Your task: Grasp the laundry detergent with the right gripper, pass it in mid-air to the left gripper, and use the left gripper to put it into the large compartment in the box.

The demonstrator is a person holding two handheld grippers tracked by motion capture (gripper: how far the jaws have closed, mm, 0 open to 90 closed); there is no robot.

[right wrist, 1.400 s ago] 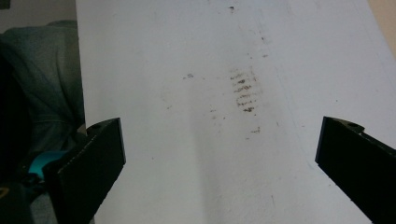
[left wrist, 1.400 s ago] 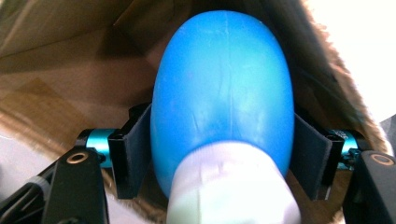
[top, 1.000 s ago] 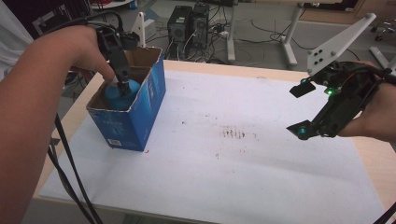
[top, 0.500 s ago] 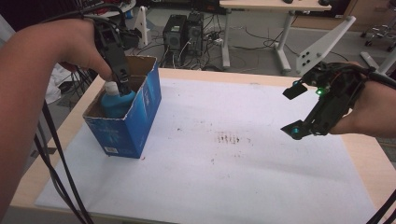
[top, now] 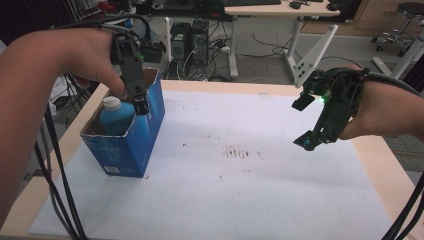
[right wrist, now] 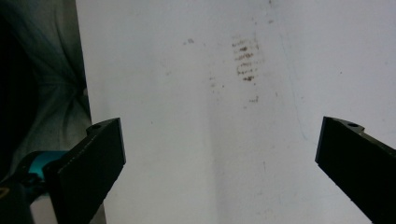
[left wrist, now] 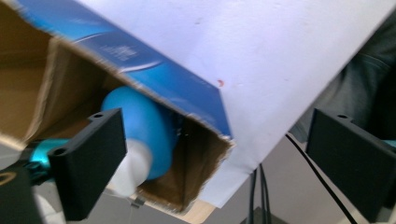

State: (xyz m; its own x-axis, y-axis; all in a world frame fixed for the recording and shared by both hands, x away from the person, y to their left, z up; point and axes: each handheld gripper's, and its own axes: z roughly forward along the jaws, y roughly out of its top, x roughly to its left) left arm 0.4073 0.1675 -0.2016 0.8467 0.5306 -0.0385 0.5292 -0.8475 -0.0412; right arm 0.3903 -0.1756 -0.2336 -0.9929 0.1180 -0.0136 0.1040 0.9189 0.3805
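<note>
1. Your left claw (top: 141,102) has just been opening and now stands wide, with nothing between its jaws; a second ago it was down in the box (top: 131,142) at the bottle (top: 116,116).
2. It has since lifted to the box's rim, so the bottle is released: it stands in the box, white cap up.
3. Your right claw (top: 306,122) hangs wide and empty over the table (top: 280,200), as before.
4. The placing looks done; clear your left hand away.

A lab or office: computer towers (top: 192,37), tangled floor cables (top: 260,42), desks (top: 280,10).
</note>
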